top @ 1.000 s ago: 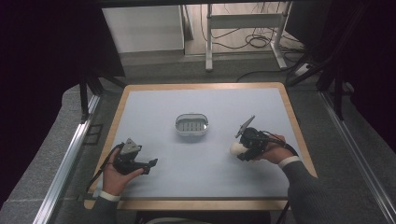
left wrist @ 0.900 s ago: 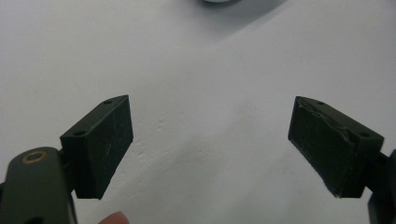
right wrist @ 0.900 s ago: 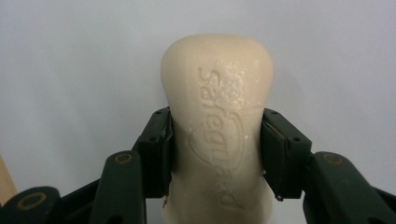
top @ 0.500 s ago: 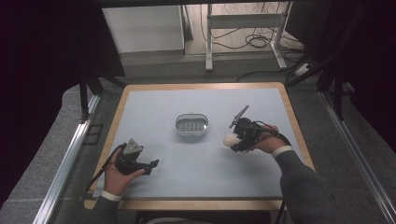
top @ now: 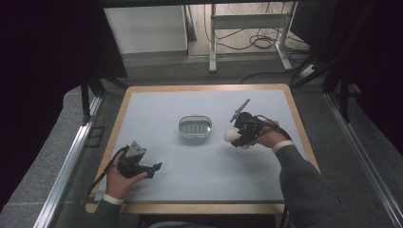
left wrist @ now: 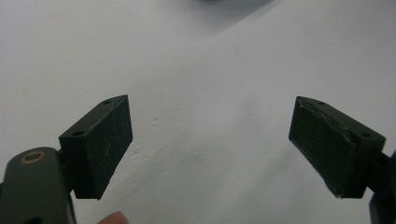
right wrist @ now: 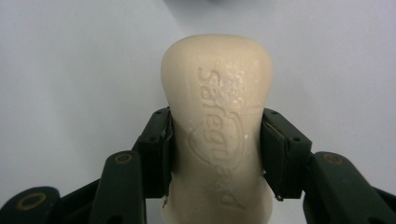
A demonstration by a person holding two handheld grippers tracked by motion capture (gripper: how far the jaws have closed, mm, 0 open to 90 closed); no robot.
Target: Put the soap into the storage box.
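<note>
The right gripper [right wrist: 215, 154] pinches a cream bar of soap [right wrist: 217, 121] across its narrowed waist, one black jaw pressed to each side. In the right gripper view the bar stands up between the jaws with its rounded end away from the camera, and a brand name is moulded lengthwise into its face. In the high view the right gripper [top: 237, 135] sits right of centre on the worktop [top: 209, 171], held by the person's right hand [top: 266, 137], with the soap [top: 233, 136] sticking out towards the left. Whether the bar touches the surface or hangs just above it cannot be told. A grey sleeve [top: 299, 185] runs back from that hand to the bottom edge.

Just left of the soap, near the middle of the worktop, lies a small oval soap dish [top: 195, 127] with a pale rim and a ribbed inside; soap and dish are apart.

The left gripper [left wrist: 210, 140] has its jaws spread wide, with bare pale worktop between them. In the high view the left gripper [top: 154, 167] rests low at the near left of the worktop in the person's left hand [top: 121, 178], well apart from the dish, its jaws pointing right.

The worktop is a pale blue-grey sheet with a wooden border [top: 204, 207].
</note>
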